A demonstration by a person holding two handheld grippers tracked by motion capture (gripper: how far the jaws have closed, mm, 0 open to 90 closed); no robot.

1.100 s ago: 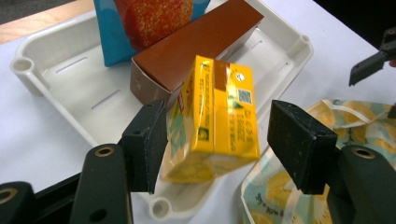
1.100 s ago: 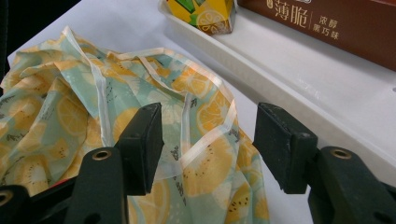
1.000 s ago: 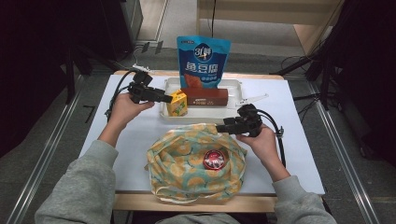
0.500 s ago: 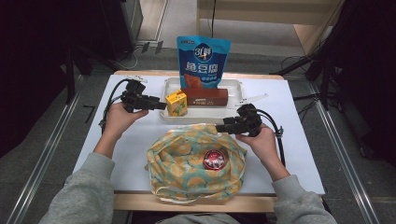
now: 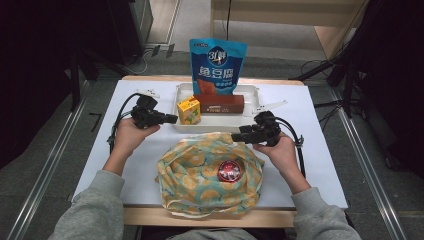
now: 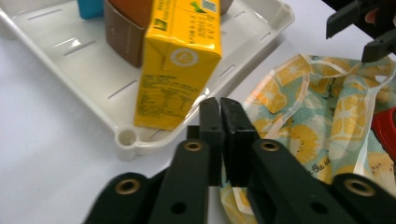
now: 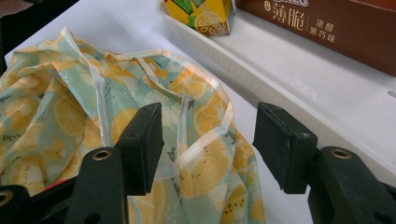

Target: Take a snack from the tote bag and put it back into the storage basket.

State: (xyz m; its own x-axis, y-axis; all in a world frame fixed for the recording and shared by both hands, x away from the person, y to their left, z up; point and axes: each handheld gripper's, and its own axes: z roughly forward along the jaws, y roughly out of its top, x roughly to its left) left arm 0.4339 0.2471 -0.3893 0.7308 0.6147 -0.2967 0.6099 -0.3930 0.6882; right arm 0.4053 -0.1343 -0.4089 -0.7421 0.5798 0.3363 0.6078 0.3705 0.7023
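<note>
High view showed left gripper (image 5: 172, 119) backed off yellow juice carton (image 5: 189, 110), jaws just closed empty; carton released in white plastic tray (image 5: 215, 126).

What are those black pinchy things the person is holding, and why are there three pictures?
Those are claws: hand tools with two black jaws that squeeze together. A person holds one in each hand.

The picture from above shows the whole table. The other two come from small cameras riding on each claw, so you look along its jaws.

On the white table stands a white tray with a yellow juice carton, a brown chocolate box and a tall blue snack pouch. In front lies a fabric bag with lemon prints, with something round and red inside.

The left claw has just been closing; its jaws are shut with nothing between them, near the tray's corner. The right claw is open, hovering at the bag's rim. Neither one holds anything.
</note>
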